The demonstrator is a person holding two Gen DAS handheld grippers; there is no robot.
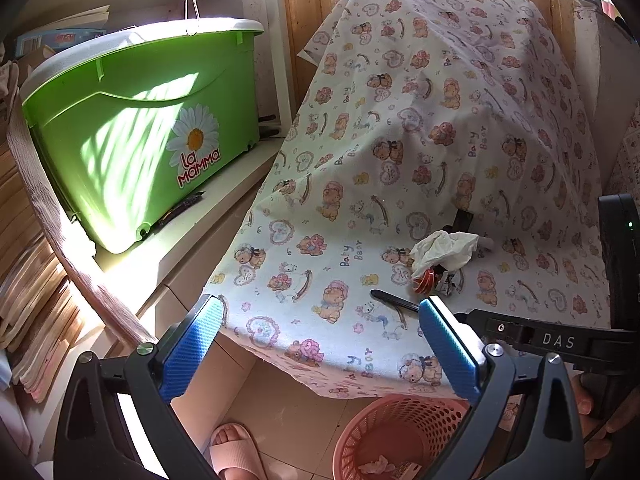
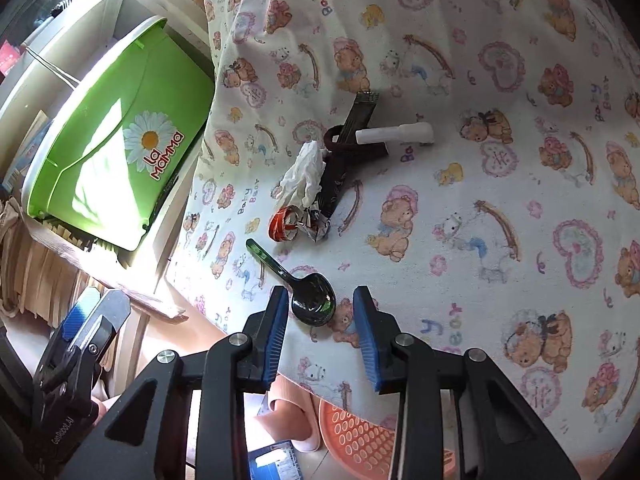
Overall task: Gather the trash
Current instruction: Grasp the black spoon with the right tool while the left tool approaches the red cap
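On the teddy-bear cloth lie a crumpled white tissue, a red-and-silver crushed wrapper, a dark wrapper strip, a white plastic piece and a black plastic spoon. My right gripper is open, its pads on either side of the spoon's bowl. My left gripper is open and empty over the table's front edge, left of the tissue and wrapper. A pink mesh bin stands on the floor below the edge, some trash inside.
A green "La Mamma" tub sits on a white cabinet left of the table. Stacked cardboard leans at far left. A foot in a pink slipper stands by the bin. A wooden door is behind the table.
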